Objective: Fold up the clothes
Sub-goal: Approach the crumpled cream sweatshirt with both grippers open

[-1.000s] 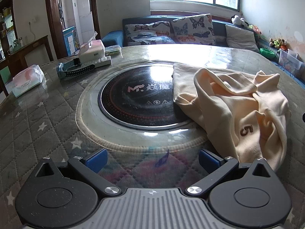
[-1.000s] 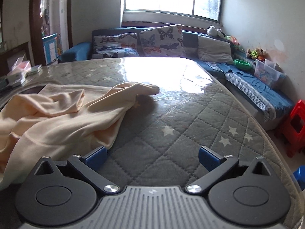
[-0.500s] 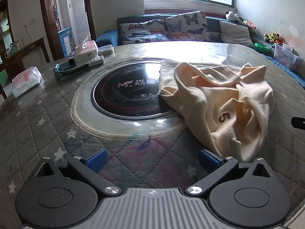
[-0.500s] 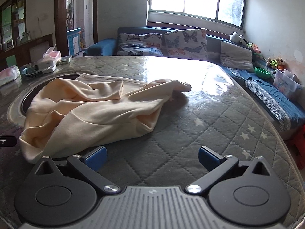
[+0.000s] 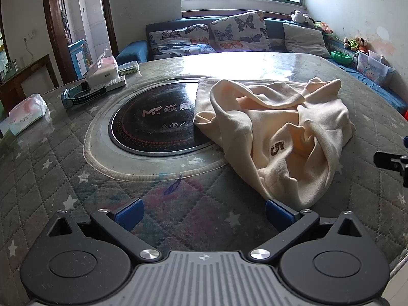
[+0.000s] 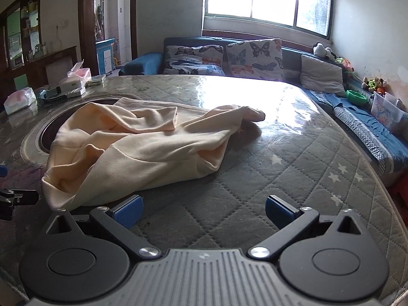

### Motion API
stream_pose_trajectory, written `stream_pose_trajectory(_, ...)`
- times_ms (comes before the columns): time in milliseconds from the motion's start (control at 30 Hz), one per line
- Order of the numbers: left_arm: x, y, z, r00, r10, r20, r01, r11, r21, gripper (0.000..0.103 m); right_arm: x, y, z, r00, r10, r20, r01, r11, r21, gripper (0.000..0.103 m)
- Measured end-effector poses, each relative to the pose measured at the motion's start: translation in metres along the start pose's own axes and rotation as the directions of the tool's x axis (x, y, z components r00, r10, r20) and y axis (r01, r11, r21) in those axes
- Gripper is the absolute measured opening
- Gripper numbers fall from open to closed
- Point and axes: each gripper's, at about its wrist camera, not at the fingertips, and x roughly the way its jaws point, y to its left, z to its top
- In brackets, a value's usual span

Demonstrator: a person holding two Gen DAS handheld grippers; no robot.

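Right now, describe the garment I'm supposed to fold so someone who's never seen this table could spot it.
On the round quilted table, find the black cooktop disc at its centre. The cream sweatshirt lies crumpled over that disc's right edge. It is the only clothing there, marked with a brown number 5.

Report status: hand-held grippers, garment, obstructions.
Left hand-held gripper open, empty. Right hand-held gripper open, empty. Cream garment crumpled on table, partly over cooktop. Approach clear.
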Motion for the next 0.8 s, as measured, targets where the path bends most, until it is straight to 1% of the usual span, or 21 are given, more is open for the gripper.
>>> stream_pose_trajectory(800, 0.006, 0.003, 0.015, 1.000, -0.013, 0.012, 0.012, 1.000, 0.011, 0.103, 0.011, 0.007, 0.013, 1.000, 0.017, -0.003, -0.017, 1.000, -0.019, 0.103)
